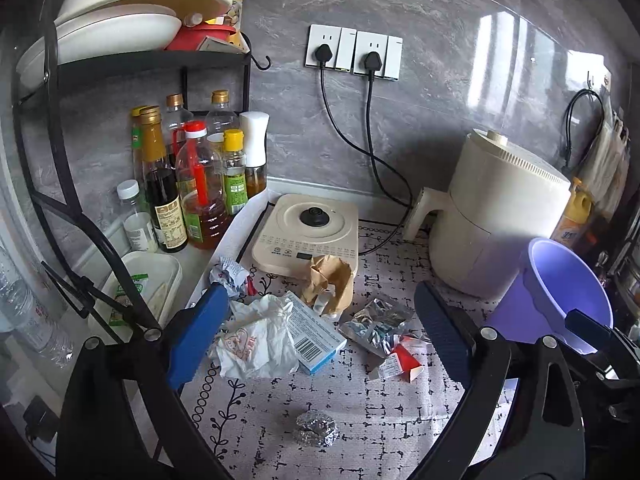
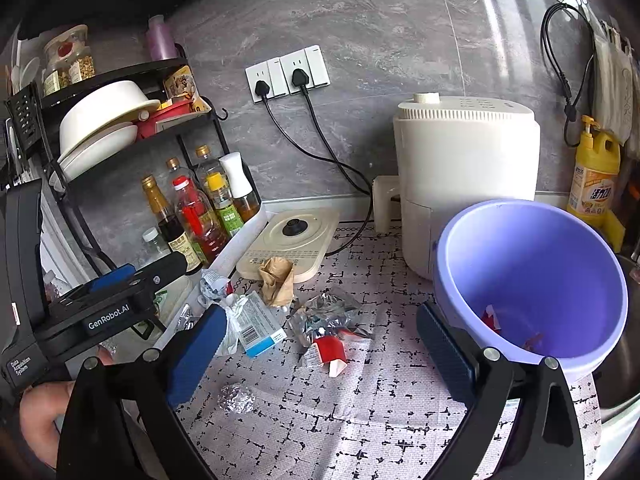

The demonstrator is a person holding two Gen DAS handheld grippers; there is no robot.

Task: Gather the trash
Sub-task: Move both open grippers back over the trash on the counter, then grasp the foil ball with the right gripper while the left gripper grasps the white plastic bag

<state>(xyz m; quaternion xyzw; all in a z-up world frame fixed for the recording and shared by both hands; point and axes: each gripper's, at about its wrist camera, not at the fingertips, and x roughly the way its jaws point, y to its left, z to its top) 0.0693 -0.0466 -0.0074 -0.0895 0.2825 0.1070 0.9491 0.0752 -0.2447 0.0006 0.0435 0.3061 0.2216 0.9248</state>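
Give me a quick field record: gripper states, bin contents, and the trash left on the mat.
left gripper: open, empty
right gripper: open, empty
bin: purple, upright at right, a few red scraps inside
trash on mat: foil ball, red wrapper, silver pouch, blue-white box, white crumpled bag, brown paper
nearest piece: foil ball, apart from the rest

Both wrist views sit low over the patterned mat (image 1: 360,408), facing the grey wall (image 1: 420,92). Left view sits further left. Shared: sockets (image 2: 288,72), purple bin (image 2: 532,276), litter.
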